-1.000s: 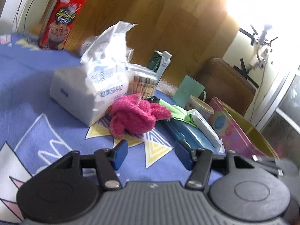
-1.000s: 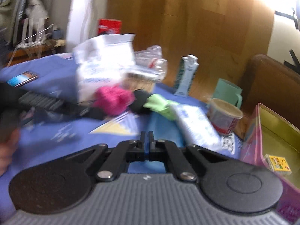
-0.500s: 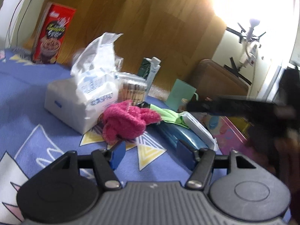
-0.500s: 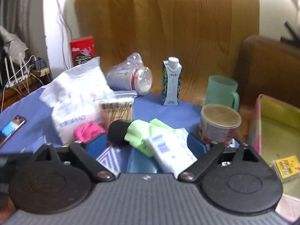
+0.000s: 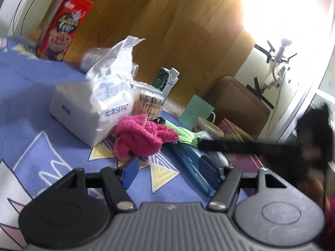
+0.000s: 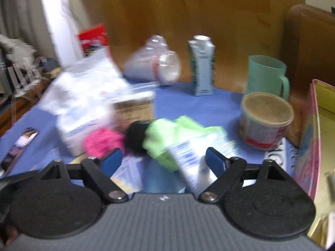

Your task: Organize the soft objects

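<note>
A fluffy pink cloth lies on the blue tablecloth against a white tissue pack. A black bundle and a green cloth lie just right of it. My left gripper is open and empty, low over the table just in front of the pink cloth. My right gripper is open and empty, close above the green cloth and a small white tissue packet. The pink cloth also shows in the blurred right wrist view. The right gripper's arm crosses the left wrist view.
A pink tin box stands open at the right. A paper cup, green mug, milk carton, toppled plastic cups, a swab box and a red cereal box stand behind. A blue case lies under the cloths.
My right gripper has opened from shut and swung in over the green cloth. My left gripper has edged closer to the pink cloth and stays open.
</note>
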`<state>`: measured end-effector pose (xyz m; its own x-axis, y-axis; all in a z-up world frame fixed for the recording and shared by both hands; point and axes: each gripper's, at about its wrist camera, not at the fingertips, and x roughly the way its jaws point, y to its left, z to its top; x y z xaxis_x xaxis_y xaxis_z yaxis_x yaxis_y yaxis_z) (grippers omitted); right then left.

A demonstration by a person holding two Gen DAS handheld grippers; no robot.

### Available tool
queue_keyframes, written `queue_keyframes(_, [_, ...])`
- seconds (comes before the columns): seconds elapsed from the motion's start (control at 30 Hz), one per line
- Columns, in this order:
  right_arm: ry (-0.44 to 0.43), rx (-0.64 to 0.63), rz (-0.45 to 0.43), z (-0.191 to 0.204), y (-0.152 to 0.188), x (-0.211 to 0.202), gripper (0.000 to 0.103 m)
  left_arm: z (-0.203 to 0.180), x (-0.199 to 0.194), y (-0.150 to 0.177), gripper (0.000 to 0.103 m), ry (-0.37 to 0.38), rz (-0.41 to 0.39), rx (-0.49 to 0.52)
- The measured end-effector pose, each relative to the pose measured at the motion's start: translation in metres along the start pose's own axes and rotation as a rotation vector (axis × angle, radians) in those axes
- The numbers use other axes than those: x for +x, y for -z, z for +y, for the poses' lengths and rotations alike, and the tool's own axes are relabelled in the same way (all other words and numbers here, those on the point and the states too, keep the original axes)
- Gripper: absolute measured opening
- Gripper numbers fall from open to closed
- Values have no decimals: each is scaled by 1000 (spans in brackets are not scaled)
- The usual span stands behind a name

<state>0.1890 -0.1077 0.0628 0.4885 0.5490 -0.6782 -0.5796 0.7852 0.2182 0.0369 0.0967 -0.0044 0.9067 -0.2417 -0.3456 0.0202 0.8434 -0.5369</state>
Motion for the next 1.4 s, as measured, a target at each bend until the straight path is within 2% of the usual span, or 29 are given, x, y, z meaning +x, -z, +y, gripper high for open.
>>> queue_keyframes(0.07, [-47,-29,-6,14,13,-10,84,5,1,-1,65,12,7,-33])
queue_keyframes(0.1, [-92,-34,17,20,20,-12,78,7,1,-1,65,16,7,-49])
queue_keyframes(0.13, [-107,-41,23,26,27,-14,78,9,1,-2,65,22,11,-61])
queue_keyframes(0.2, [-100,-82,16,38,33,-20,77,14,1,-3,65,28,7,-84])
queue_keyframes(0.3, [-57,-81,-62,35,25,-30,78,16,-3,-2,65,31,-14,-97])
queue_keyframes(0.37, [6,-52,-106,27,11,-31,81,14,-4,-1,65,29,-17,-87])
queue_keyframes(0.43, [29,5,-111,13,-4,-25,87,9,-4,-1,65,26,-20,-64])
queue_keyframes(0.57, [58,129,-60,-16,-26,-1,90,0,-5,1,66,23,-35,-12])
queue_keyframes(0.73, [67,198,54,-27,-28,30,91,-2,-9,2,66,29,-63,-3])
queue_keyframes(0.9, [30,182,55,-23,-25,24,91,6,-11,0,66,38,-71,-53])
queue_keyframes(1.03, [67,139,26,-19,-29,19,90,9,-12,0,66,36,-74,-66])
queue_keyframes(1.13, [75,220,7,-35,-39,23,91,8,-12,0,66,35,-75,-59])
queue_keyframes(1.2, [67,271,34,-49,-42,33,92,7,-11,0,66,33,-71,-52])
queue_keyframes(1.3, [44,319,126,-61,-38,55,95,7,-11,0,66,31,-70,-51])
queue_keyframes(1.4, [55,250,142,-50,-34,60,97,8,-11,0,69,29,-70,-55])
